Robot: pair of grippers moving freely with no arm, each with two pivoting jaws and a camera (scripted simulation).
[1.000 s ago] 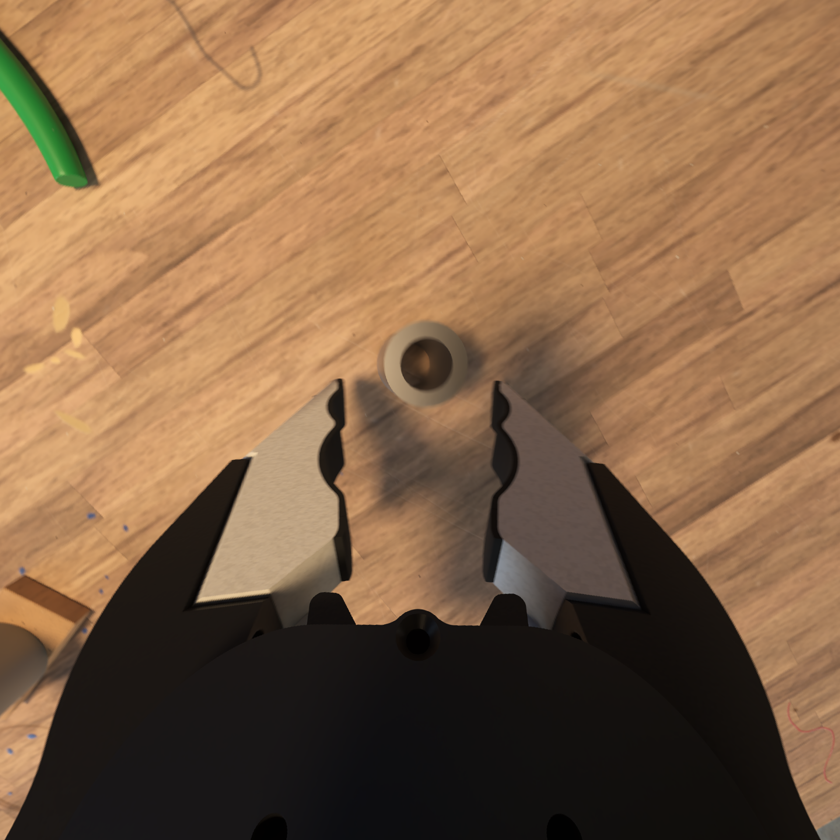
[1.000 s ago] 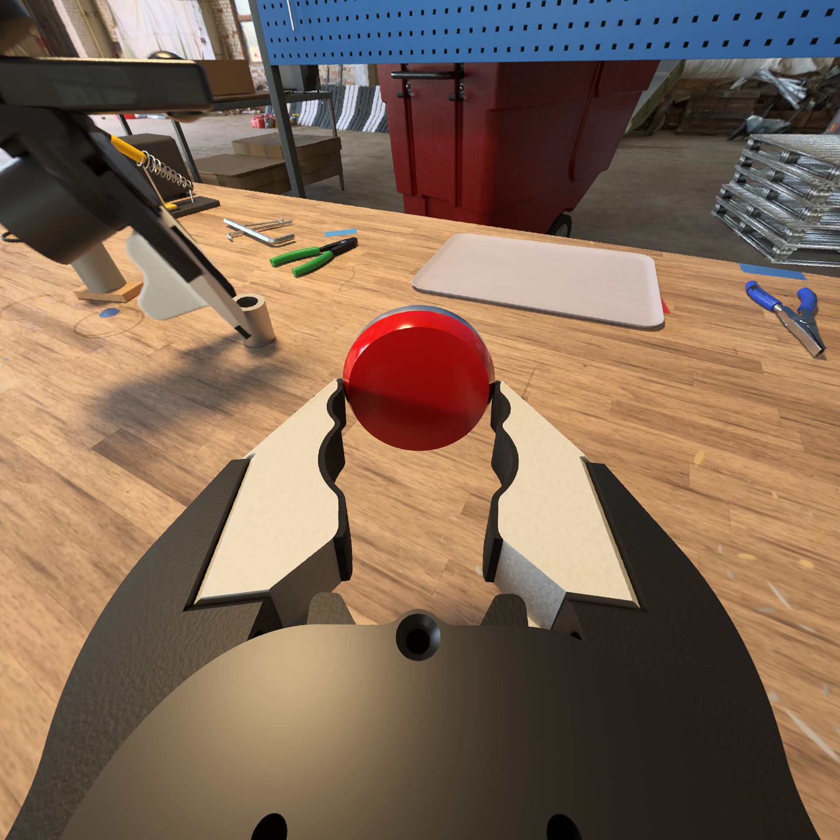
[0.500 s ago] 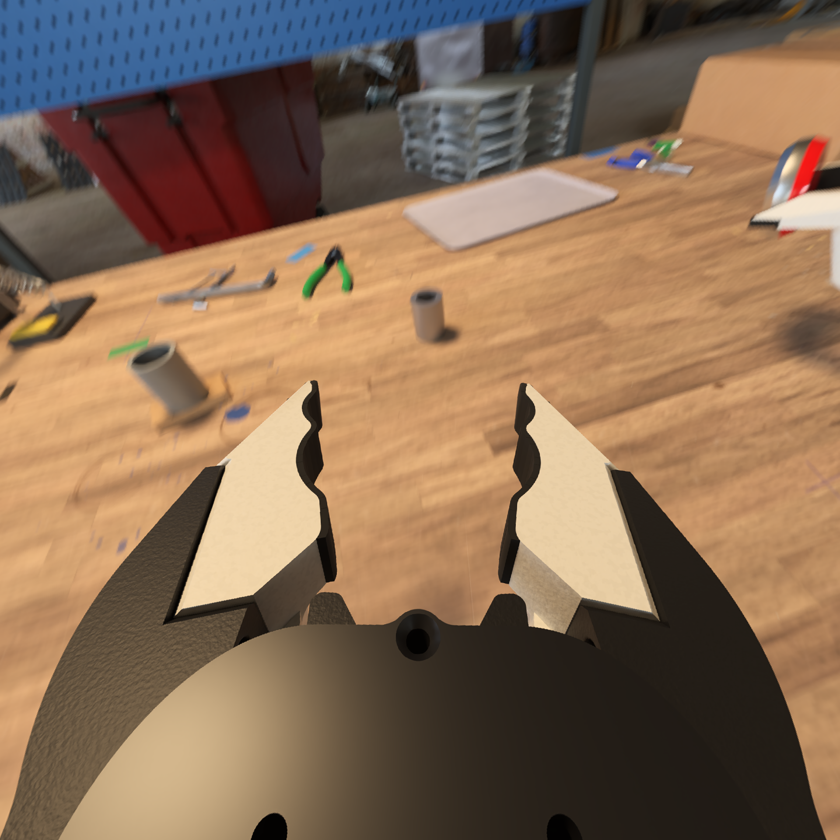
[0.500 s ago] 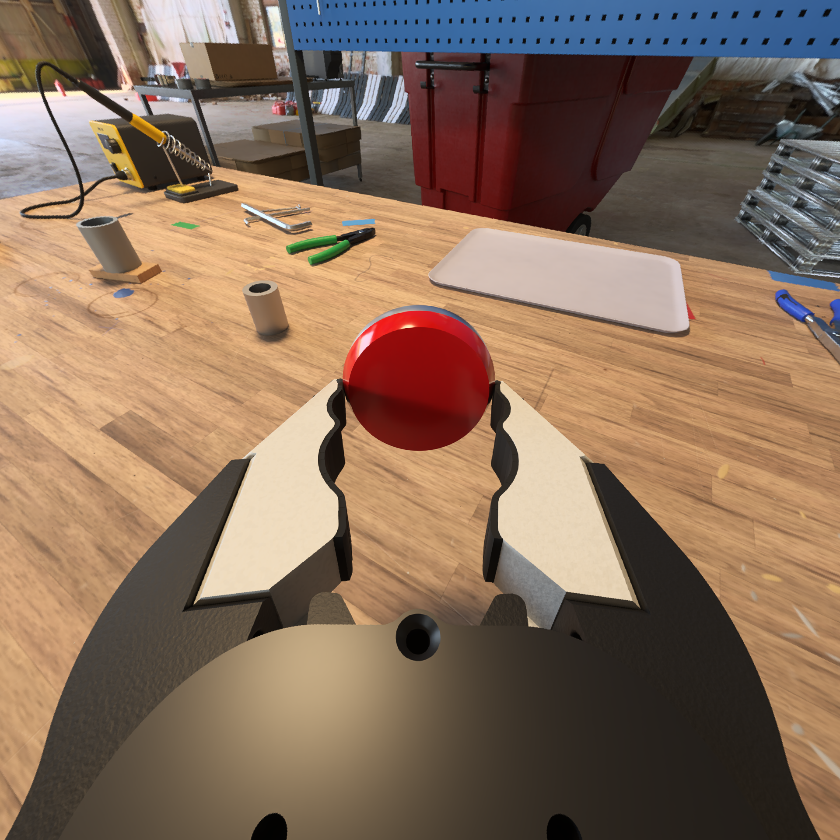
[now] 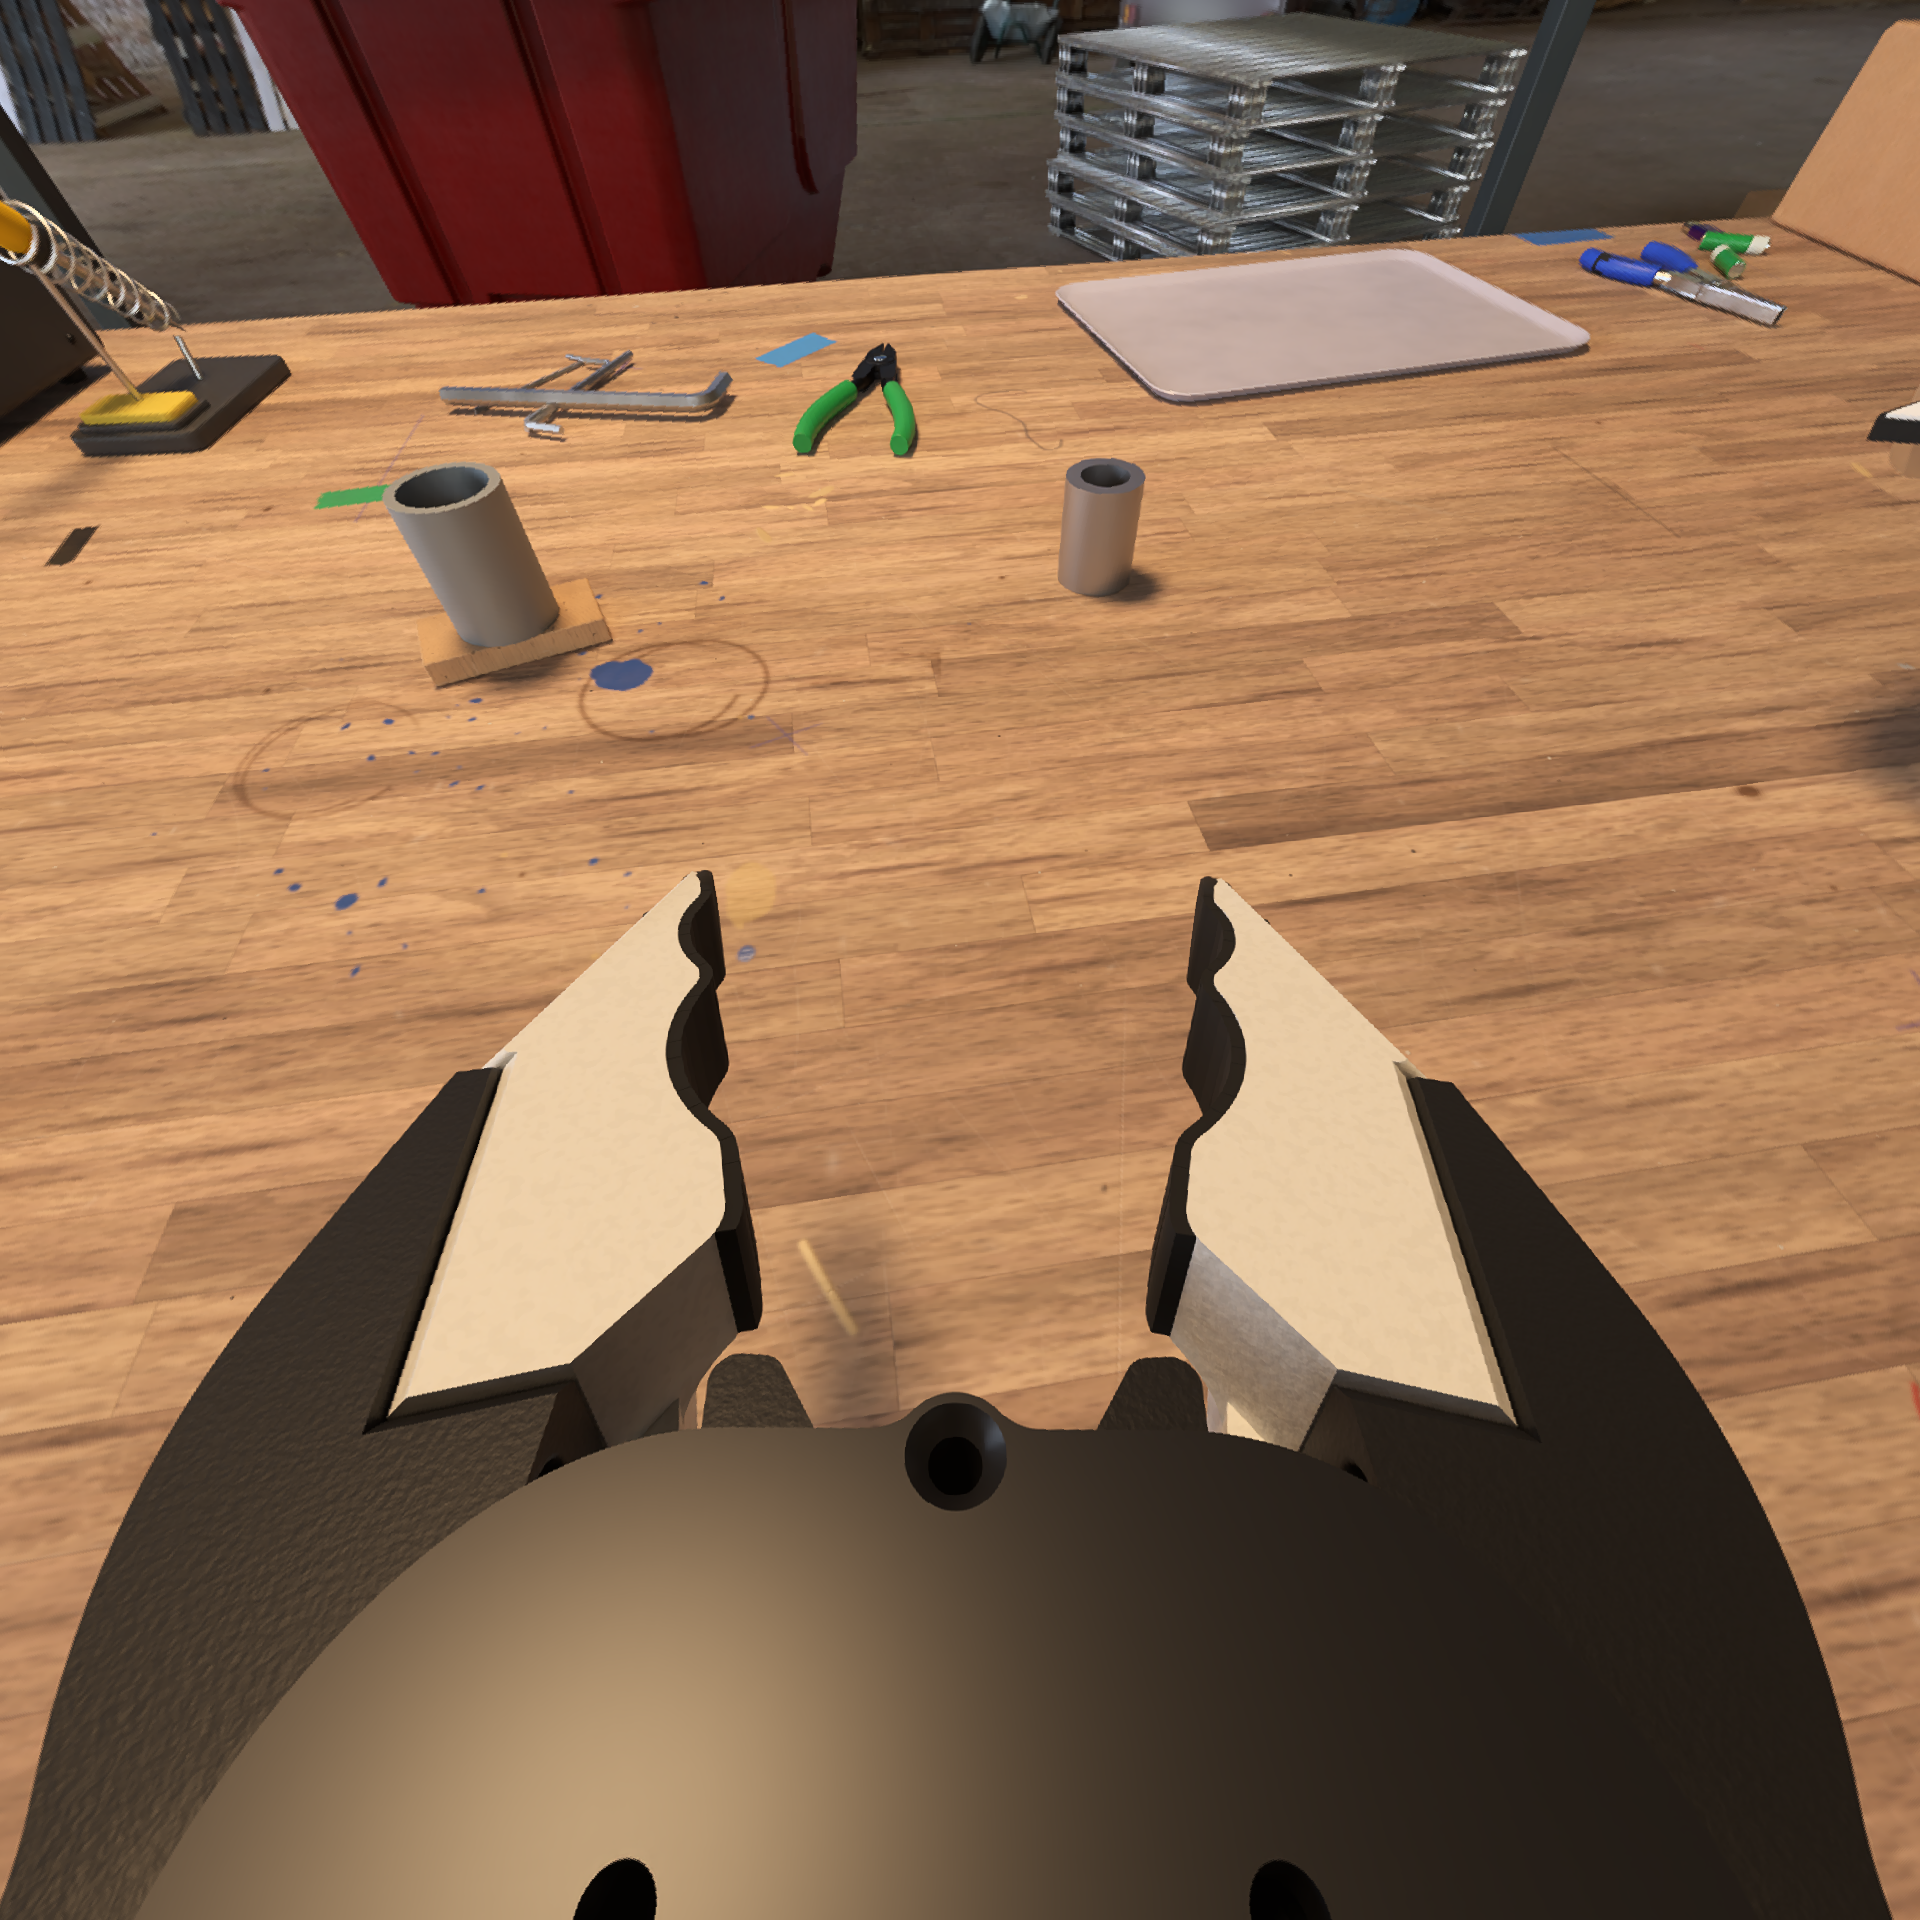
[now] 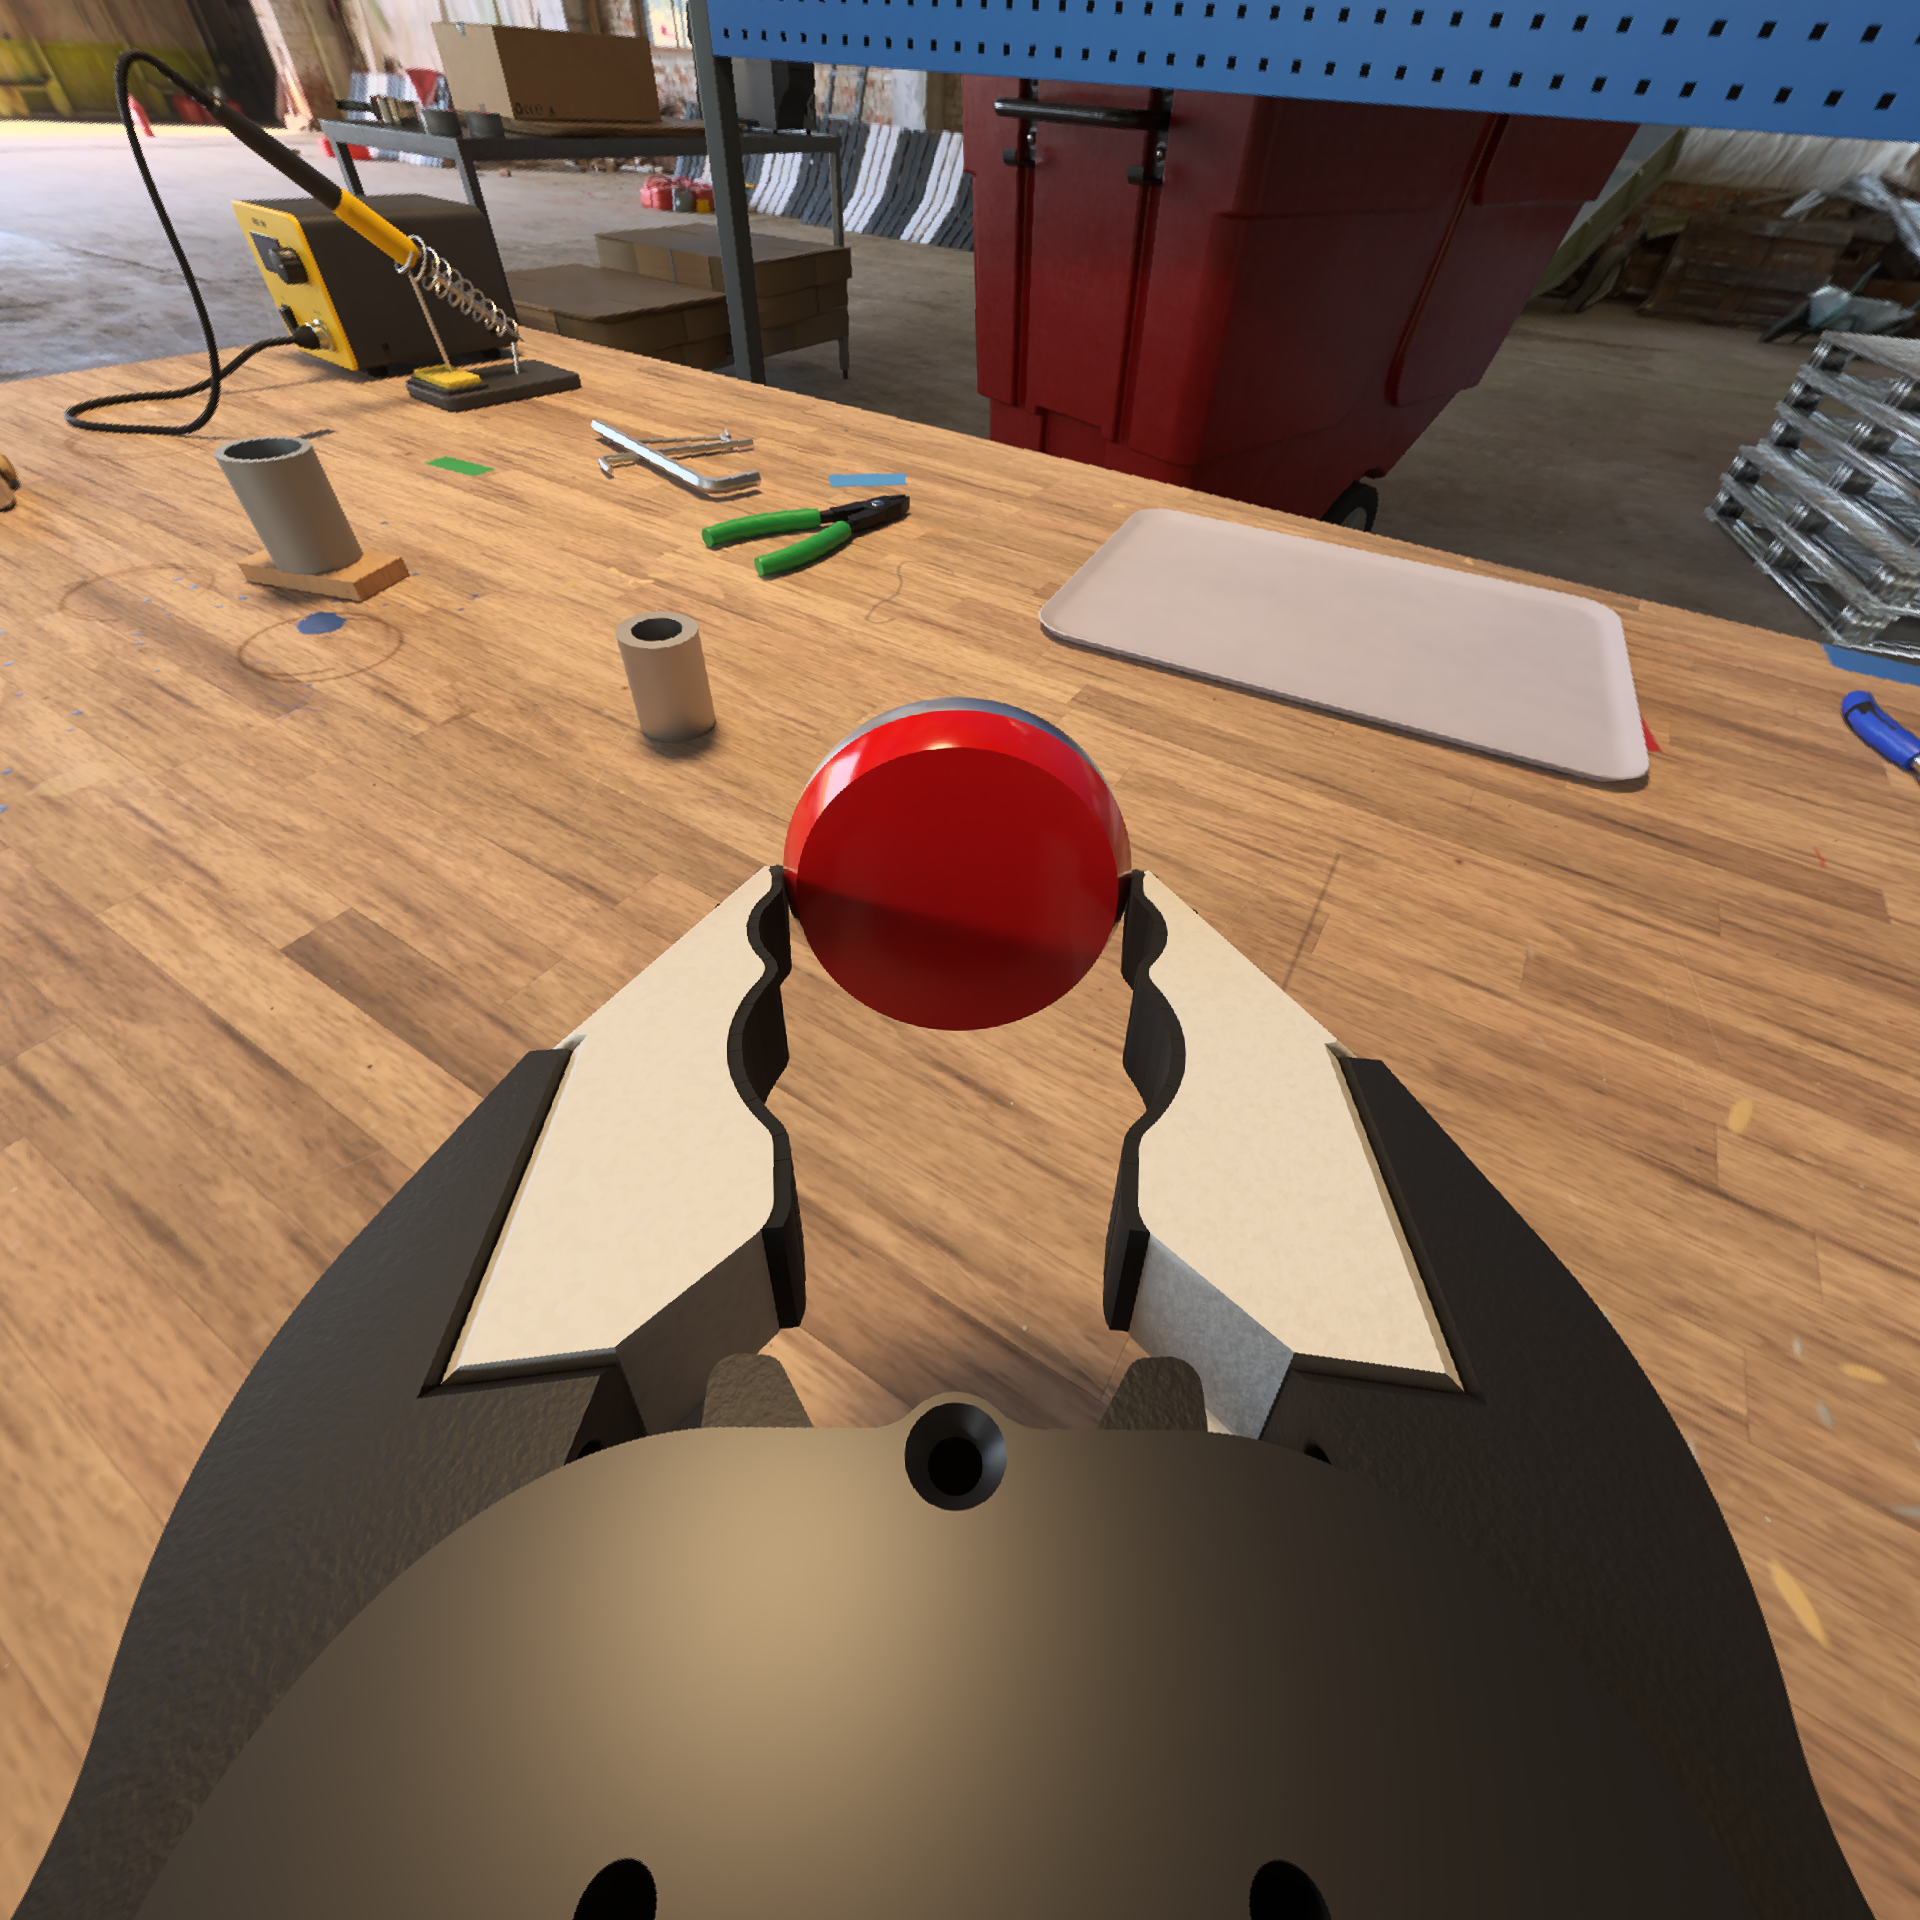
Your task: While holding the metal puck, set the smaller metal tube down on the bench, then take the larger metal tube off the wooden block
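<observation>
My right gripper (image 6: 956,883) is shut on the red-faced metal puck (image 6: 954,868) and holds it above the bench. The smaller metal tube (image 5: 1099,528) stands upright on the bare bench, also in the right wrist view (image 6: 665,677). The larger metal tube (image 5: 473,556) stands upright on the flat wooden block (image 5: 514,644), far left in the right wrist view (image 6: 289,506). My left gripper (image 5: 951,894) is open and empty, well short of both tubes, which lie ahead to its left and right. The tip of the right gripper (image 5: 1896,426) shows at the right edge.
Green-handled pliers (image 5: 857,405), hex keys (image 5: 587,395) and a pale tray (image 5: 1320,317) lie farther back. A soldering stand (image 5: 156,405) and yellow station (image 6: 343,275) sit at the back left. Blue-handled tools (image 5: 1673,275) lie at the far right. A red bin (image 6: 1247,270) stands behind the bench.
My left gripper, open over the set-down smaller tube a second ago, has pulled back and levelled out, and its jaws have widened. The right gripper still holds the puck and has shifted slightly.
</observation>
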